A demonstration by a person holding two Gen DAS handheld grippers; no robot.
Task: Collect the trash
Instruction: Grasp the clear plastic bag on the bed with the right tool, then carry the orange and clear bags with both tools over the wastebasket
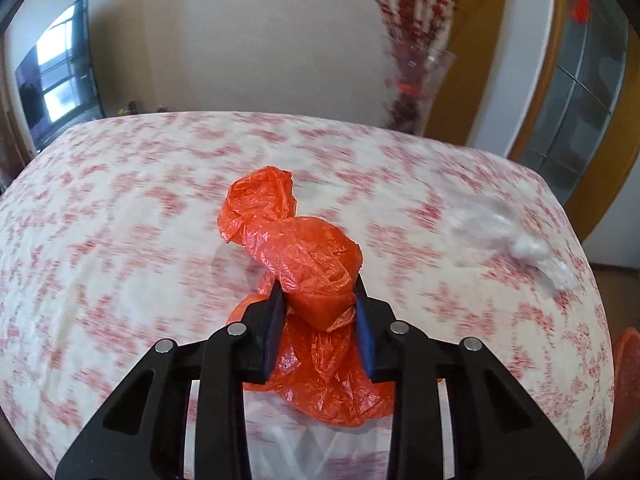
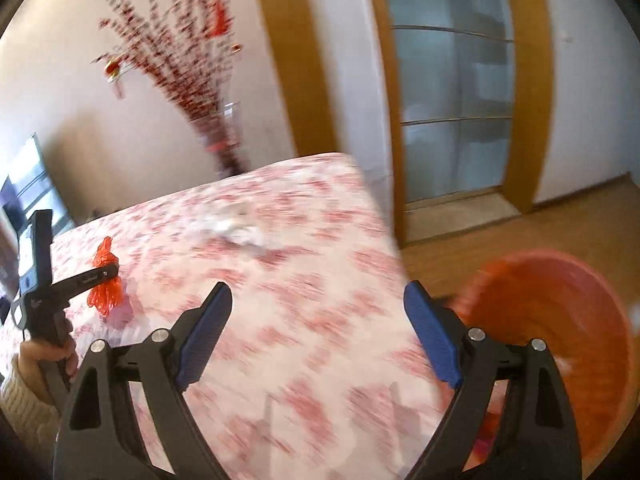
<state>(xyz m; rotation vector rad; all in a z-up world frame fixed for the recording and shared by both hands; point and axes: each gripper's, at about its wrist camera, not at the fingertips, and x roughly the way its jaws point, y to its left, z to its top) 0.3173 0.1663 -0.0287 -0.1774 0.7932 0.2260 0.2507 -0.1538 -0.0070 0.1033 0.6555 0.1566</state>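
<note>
My left gripper point(image 1: 318, 286) is shut on a crumpled orange plastic bag point(image 1: 304, 256) and holds it above the red-flowered tablecloth point(image 1: 120, 220). The right wrist view shows the same gripper point(image 2: 110, 270) and bag point(image 2: 105, 294) at the table's left. A crumpled white tissue point(image 1: 524, 244) lies on the cloth to the right; in the right wrist view the tissue point(image 2: 240, 232) lies mid-table. My right gripper point(image 2: 318, 300) is open and empty over the table's right part. An orange bin point(image 2: 560, 340) stands on the floor beside the table's right edge.
A glass vase of red-berry branches point(image 2: 224, 148) stands at the table's far edge. A TV point(image 1: 60, 76) stands at the back left. A wood-framed glass door point(image 2: 456, 112) and wooden floor point(image 2: 560, 220) lie to the right. The bin's rim point(image 1: 624, 364) shows at the table's right.
</note>
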